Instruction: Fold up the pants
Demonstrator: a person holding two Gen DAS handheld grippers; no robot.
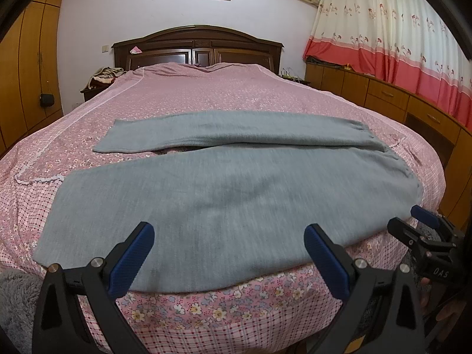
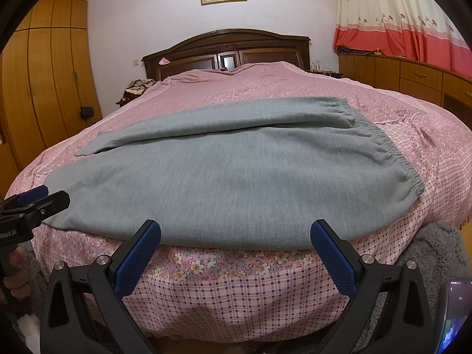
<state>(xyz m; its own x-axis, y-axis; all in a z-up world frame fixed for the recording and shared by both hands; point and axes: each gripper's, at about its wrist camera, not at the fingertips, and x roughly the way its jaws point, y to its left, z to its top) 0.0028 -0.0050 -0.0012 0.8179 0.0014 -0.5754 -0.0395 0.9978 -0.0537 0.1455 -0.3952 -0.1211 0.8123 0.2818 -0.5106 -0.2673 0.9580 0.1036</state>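
Grey knit pants (image 1: 206, 200) lie flat across the foot of the bed, legs to the left, elastic waistband (image 2: 392, 153) to the right; they also show in the right wrist view (image 2: 230, 177). The two legs lie apart, the far one (image 1: 236, 129) behind the near one. My left gripper (image 1: 228, 250) is open and empty, just above the near leg's front edge. My right gripper (image 2: 236, 247) is open and empty, at the bed's front edge just short of the pants. Each gripper shows in the other's view, the right (image 1: 424, 230) and the left (image 2: 32, 203).
The bed has a pink floral cover (image 1: 206, 88) and a dark wooden headboard (image 1: 197, 47). A wooden wardrobe (image 1: 26, 67) stands on the left. Low wooden cabinets (image 1: 383, 94) with curtains (image 1: 398, 29) run along the right. A phone screen (image 2: 454, 315) shows at bottom right.
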